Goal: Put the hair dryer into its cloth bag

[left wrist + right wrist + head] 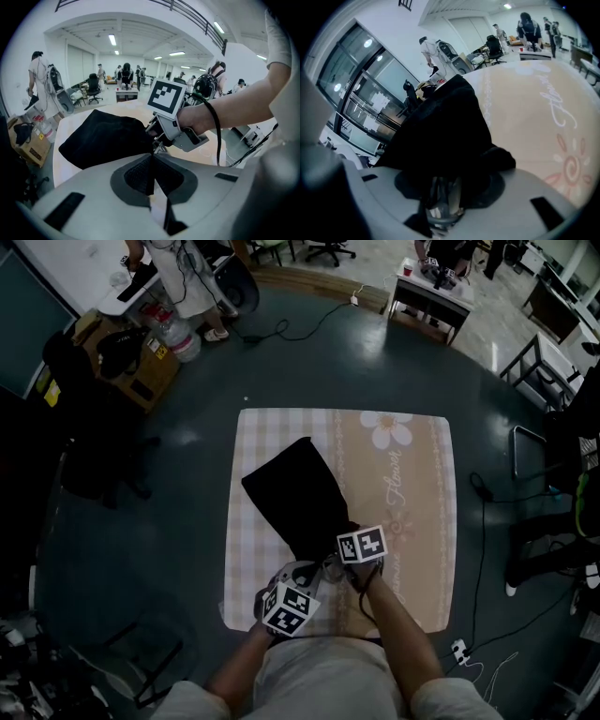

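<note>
Right gripper (443,187) clasps cloth bag (295,498), left (153,164) closed

The only word I can read is "Flower" (392,486), in pale cursive script on the beige half of the tablecloth (422,549). The same script (553,105) shows in the right gripper view, too skewed there to spell out. Each marker cube (362,544) carries black-and-white square code patterns (167,96), without letters or digits. Yellow labels on a cardboard box (150,362) are too small to read.
</note>
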`<state>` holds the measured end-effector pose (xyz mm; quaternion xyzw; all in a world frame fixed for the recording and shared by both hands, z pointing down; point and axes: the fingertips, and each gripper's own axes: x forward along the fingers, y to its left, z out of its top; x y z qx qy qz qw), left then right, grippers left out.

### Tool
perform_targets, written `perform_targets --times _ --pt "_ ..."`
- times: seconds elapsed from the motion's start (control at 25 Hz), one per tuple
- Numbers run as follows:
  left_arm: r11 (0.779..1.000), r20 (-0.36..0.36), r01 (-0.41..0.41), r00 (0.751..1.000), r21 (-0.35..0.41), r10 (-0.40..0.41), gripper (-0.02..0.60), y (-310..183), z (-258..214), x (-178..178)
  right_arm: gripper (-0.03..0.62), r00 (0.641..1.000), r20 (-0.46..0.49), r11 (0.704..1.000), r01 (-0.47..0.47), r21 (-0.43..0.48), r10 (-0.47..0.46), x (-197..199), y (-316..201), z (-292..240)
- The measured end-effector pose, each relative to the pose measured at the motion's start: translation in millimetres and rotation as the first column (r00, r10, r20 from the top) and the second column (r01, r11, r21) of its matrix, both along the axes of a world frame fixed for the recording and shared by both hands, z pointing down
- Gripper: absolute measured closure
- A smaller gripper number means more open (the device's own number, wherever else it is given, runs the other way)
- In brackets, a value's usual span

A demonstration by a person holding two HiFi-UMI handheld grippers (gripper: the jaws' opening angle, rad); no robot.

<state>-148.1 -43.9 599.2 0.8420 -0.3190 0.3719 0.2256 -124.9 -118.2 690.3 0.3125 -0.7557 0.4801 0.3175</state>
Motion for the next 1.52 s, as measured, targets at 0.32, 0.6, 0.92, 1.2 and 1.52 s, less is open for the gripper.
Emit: perform_targets --times 0.32,0.6,0.92,1.2,1.52 --pt "1.000 -0.003 0.020 1.000 0.004 -0.020 0.566 0 3 -2 0.404 1.000 -0.026 1.000 -0.014 0.001 0.014 -2 -2 1" --pt "0.999 -0.010 0.044 0.999 0.015 -0.044 0.566 -2 0 -4 0.404 0.999 0.000 0.999 -0.047 0.004 0.047 -6 -9 -5" --pt "0.999 -0.008 0.051 0.999 -0.002 -0.051 0.566 -3 4 -8 0.404 0.998 0.004 0.998 -0.065 -0.001 0.065 -9 -13 0" --pt "0.997 -0.009 0.074 0.997 -0.014 -0.075 0.566 -2 8 -12 0.402 0.999 -0.004 0.999 -0.049 0.014 0.049 -13 -15 1" --pt "0.995 -0.006 0.104 0.995 -0.006 -0.104 0.566 -1 11 -16 0.387 0.999 -0.006 0.998 -0.045 0.053 0.046 -12 -13 0"
